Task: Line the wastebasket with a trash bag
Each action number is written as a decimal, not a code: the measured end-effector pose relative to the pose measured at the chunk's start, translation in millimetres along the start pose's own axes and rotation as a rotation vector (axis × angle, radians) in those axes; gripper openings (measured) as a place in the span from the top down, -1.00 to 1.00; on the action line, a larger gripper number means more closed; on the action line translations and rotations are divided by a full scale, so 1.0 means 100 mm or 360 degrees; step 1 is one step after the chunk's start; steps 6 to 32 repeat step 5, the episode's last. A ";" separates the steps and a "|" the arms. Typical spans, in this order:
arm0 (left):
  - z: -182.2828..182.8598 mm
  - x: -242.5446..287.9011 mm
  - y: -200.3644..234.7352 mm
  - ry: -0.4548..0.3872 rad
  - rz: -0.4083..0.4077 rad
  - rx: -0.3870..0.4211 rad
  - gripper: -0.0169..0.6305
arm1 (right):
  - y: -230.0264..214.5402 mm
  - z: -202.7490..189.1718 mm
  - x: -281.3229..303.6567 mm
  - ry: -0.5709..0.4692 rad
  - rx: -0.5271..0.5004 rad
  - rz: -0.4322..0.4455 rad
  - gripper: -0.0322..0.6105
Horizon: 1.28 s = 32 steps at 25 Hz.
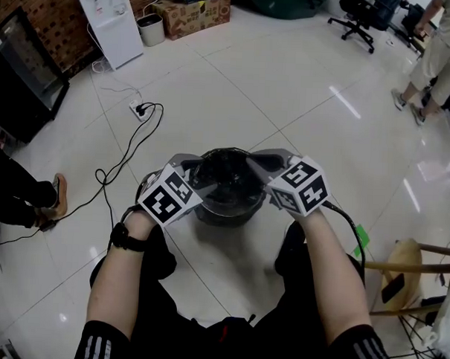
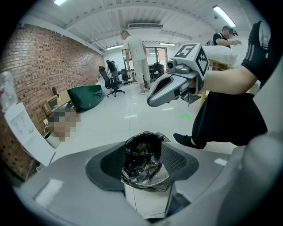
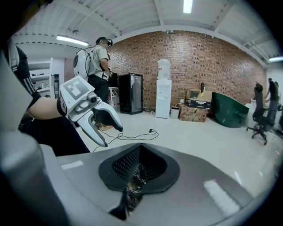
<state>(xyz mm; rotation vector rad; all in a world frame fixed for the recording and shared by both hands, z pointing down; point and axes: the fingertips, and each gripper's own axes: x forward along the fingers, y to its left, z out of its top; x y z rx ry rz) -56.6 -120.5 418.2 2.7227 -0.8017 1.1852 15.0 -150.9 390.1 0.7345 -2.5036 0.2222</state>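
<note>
- You hold two claws: left claw (image 2: 142, 171) and right claw (image 3: 131, 187).
- You have one wastebasket (image 2: 141, 201) and one trash bag (image 1: 227, 175).
- You see one water dispenser (image 1: 109, 17) and one cardboard box (image 1: 193, 16).

The trash bag (image 2: 142, 159) is thin, glossy, crinkled plastic (black); the tiled floor (image 1: 288, 88) shines smooth.

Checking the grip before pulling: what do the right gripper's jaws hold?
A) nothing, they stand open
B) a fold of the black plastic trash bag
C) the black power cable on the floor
B: the right gripper is shut, with a fold of the black plastic trash bag pinched between its pads.
</note>
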 end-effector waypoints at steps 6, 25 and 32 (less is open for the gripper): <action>0.03 0.00 0.05 -0.0014 0.0009 0.0001 0.19 | 0.01 0.02 0.05 0.0001 -0.0004 0.0004 0.88; 0.03 0.00 0.05 -0.0014 0.0009 0.0001 0.19 | 0.01 0.02 0.05 0.0001 -0.0004 0.0004 0.88; 0.03 0.00 0.05 -0.0014 0.0009 0.0001 0.19 | 0.01 0.02 0.05 0.0001 -0.0004 0.0004 0.88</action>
